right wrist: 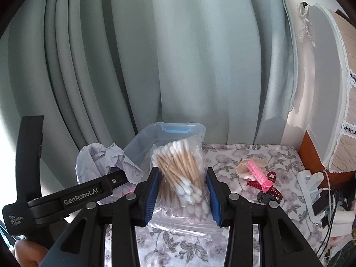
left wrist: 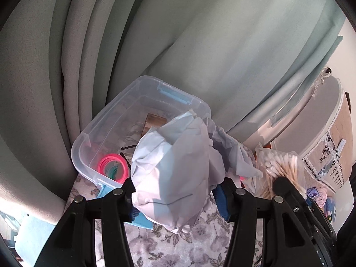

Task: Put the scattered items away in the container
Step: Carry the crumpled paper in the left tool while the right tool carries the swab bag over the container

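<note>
A clear plastic container (left wrist: 142, 102) with blue latches stands against the curtain; pink and green rings (left wrist: 113, 165) and a few small items lie inside. My left gripper (left wrist: 175, 198) is shut on a crumpled white paper wad (left wrist: 173, 169), held just in front of the container's near rim. My right gripper (right wrist: 182, 198) is shut on a clear bag of cotton swabs (right wrist: 180, 173), held above the tablecloth to the right of the container (right wrist: 178, 131). The left gripper's body (right wrist: 73, 198) and paper wad (right wrist: 100, 158) show at the left of the right wrist view. The swab bag (left wrist: 278, 164) shows in the left wrist view.
On the floral tablecloth (right wrist: 244, 153) to the right lie a pink comb-like clip (right wrist: 259, 174), dark red claw clips (right wrist: 269, 185), a black clip (right wrist: 263, 197) and a beige lacy piece (right wrist: 243, 166). A power strip with cables (right wrist: 311, 191) sits at the right edge. Curtains hang behind.
</note>
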### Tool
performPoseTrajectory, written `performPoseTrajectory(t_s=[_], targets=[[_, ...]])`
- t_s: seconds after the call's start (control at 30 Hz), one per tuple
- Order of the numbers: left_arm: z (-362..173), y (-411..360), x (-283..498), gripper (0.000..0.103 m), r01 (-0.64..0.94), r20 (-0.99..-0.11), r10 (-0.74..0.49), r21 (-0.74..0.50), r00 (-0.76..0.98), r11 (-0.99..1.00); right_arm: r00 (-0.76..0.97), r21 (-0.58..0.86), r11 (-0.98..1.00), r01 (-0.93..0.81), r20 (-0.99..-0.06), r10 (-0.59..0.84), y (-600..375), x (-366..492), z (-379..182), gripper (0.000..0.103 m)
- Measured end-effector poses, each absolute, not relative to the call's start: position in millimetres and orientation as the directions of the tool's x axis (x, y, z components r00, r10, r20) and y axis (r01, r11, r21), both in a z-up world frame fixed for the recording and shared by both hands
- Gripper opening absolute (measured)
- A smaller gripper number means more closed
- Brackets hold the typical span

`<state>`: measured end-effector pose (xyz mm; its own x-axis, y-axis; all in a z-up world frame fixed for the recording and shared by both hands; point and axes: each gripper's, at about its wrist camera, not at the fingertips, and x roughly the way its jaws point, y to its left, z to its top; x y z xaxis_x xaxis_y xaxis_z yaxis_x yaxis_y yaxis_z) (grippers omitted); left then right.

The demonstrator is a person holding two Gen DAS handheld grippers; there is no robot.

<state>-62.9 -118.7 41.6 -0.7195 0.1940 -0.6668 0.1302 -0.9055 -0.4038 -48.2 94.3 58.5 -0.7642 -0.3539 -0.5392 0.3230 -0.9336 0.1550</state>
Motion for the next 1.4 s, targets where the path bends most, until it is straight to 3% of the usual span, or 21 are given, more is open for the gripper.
performPoseTrajectory(t_s=[1.4], targets=[[17, -165, -82, 0.057, 0.201, -0.694, 0.194, -0.445, -0.693, -0.873, -0.624, 0.116, -0.895, 0.431, -0.678, -0.388, 26, -98, 3, 0.046]])
